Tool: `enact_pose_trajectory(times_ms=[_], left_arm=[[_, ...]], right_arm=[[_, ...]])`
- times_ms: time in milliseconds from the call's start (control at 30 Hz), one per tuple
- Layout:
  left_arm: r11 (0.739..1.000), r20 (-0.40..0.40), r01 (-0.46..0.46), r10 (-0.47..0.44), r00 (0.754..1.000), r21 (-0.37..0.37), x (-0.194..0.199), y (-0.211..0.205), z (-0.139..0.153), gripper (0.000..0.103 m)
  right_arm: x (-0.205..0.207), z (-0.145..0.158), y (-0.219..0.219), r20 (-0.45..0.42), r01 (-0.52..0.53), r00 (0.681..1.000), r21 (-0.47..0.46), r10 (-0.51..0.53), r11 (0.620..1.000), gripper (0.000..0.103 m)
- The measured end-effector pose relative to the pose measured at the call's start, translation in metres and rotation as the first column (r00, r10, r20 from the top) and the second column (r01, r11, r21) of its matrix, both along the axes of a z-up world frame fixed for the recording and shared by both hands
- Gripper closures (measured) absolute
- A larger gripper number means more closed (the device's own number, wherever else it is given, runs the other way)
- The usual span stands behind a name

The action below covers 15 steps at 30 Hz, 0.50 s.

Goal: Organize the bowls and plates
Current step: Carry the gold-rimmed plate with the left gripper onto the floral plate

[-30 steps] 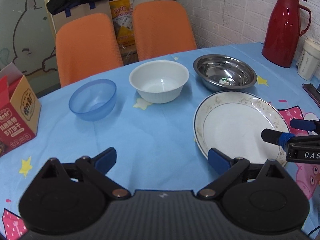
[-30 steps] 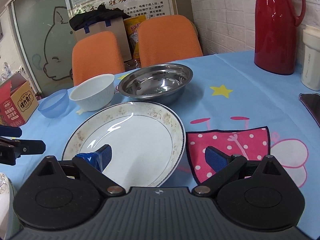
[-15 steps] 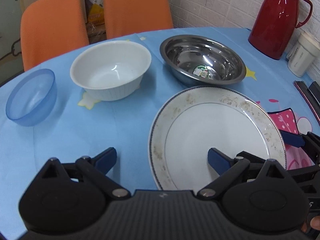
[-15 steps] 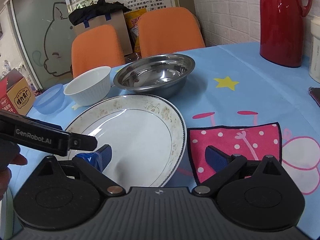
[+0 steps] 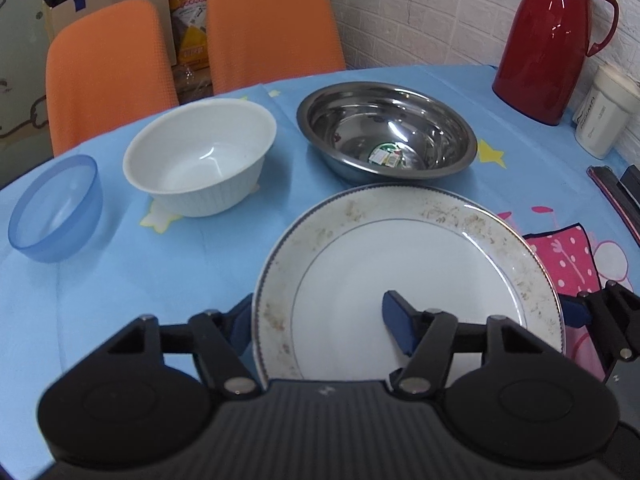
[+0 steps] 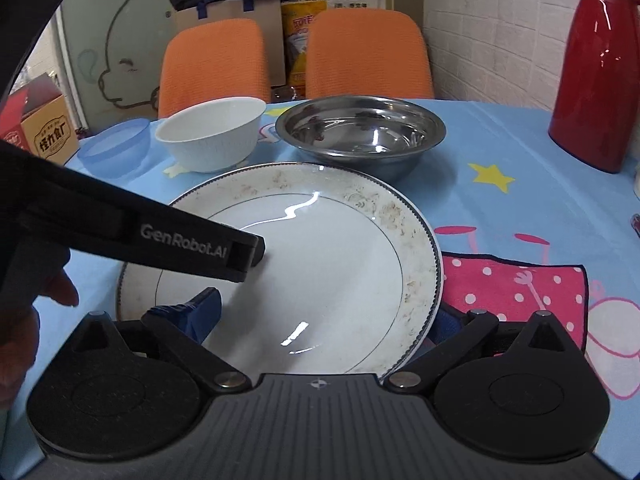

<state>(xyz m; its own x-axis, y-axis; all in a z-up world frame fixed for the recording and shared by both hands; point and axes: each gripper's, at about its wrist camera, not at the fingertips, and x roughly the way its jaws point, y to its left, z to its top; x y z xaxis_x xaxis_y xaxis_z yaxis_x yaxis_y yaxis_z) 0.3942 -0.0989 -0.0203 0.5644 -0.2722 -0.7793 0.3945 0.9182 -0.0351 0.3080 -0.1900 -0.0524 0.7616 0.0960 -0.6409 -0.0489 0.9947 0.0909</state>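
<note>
Tongs, left: jaws closing, straddling the near-left rim of the plate; one blue pad lay over the plate's inner face, the other was mostly hidden behind and below the rim, so pad contact could not be confirmed. Tongs, right: jaws opening and standing wide, one pad over the plate's near face, the other almost wholly hidden under the right rim; not seen pressing.

Plate sat on the bench, its near edge cut off by both tong bodies in each view. Worn brown pattern on the rim. In the right wrist view the left tool's arm crossed the plate's left side, and a hand at the frame edge was dark and only partly seen.

Behind the plate, in a row: steel bowl, just beyond the far rim; white bowl; blue bowl, well to the left. Small label inside the steel bowl, unreadable. Red flask at far right, top cut off in the right wrist view.
</note>
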Motion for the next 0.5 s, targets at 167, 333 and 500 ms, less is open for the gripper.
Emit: enact_pose_trajectory(times_ms=[167,333,500], left_arm=[[0.999,0.020,0.018,-0.019,1.000,0.028,-0.013,0.000,0.011,0.057],[0.990,0.019,0.111,-0.110,0.994,-0.084,-0.028,0.002,0.031,0.061],[0.985,0.152,0.171,-0.174,0.973,0.034,-0.057,-0.007,0.043,0.052]], right_arm=[[-0.011,0.014,-0.001,0.047,0.013,0.999,0.021,-0.014,1.000,0.014],[-0.019,0.022,0.006,0.087,-0.005,0.996,0.010,0.004,1.000,0.014],[-0.012,0.013,0.005,0.015,-0.017,1.000,0.056,0.016,0.998,0.016]])
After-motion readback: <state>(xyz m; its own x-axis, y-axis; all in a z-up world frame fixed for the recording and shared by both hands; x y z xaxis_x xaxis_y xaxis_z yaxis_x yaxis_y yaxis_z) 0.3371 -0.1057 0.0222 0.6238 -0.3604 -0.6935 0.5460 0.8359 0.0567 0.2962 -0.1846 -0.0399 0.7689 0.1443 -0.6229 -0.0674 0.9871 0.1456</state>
